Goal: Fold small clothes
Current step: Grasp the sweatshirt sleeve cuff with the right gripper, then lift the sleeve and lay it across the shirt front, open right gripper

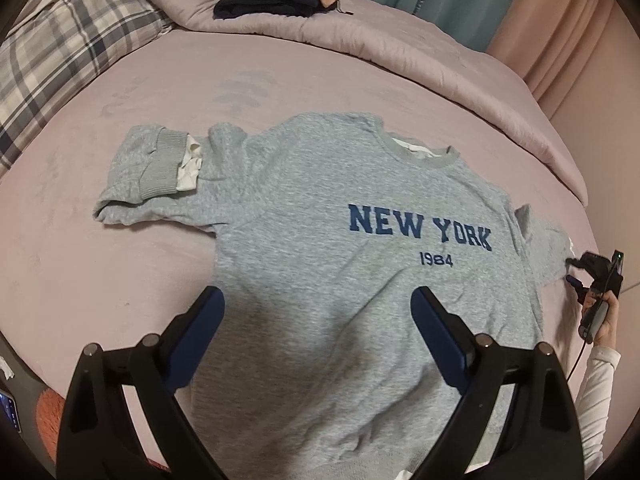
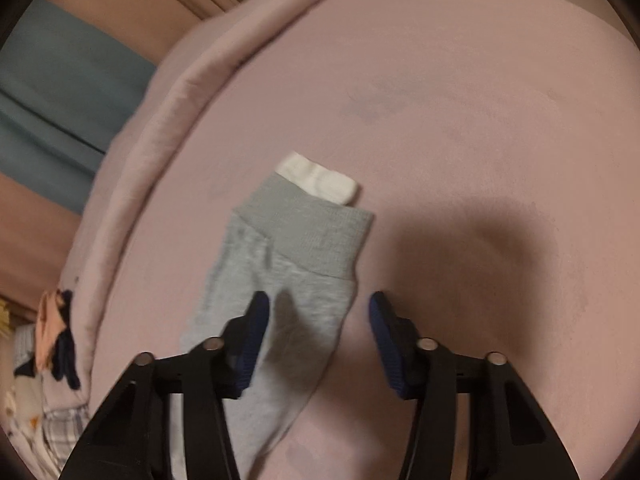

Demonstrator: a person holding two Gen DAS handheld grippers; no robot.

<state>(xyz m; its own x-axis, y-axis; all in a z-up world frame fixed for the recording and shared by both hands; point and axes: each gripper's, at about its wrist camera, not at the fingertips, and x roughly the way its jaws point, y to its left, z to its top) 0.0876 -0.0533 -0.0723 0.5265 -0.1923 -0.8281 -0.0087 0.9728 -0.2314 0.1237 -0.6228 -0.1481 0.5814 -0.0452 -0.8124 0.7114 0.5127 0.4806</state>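
Both tongs gape, gripping nothing: left tongs [image 1: 316,300] over the sweatshirt [image 1: 320,220] hem, right tongs [image 2: 318,306] straddling its sleeve [image 2: 296,264] for folding inward.

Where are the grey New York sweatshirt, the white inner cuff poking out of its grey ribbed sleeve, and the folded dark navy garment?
grey New York sweatshirt [image 1: 320,200]: left wrist view, on the chest.
white inner cuff [image 2: 320,176]: right wrist view, on its middle.
folded dark navy garment [image 1: 264,0]: left wrist view, on its top layer.
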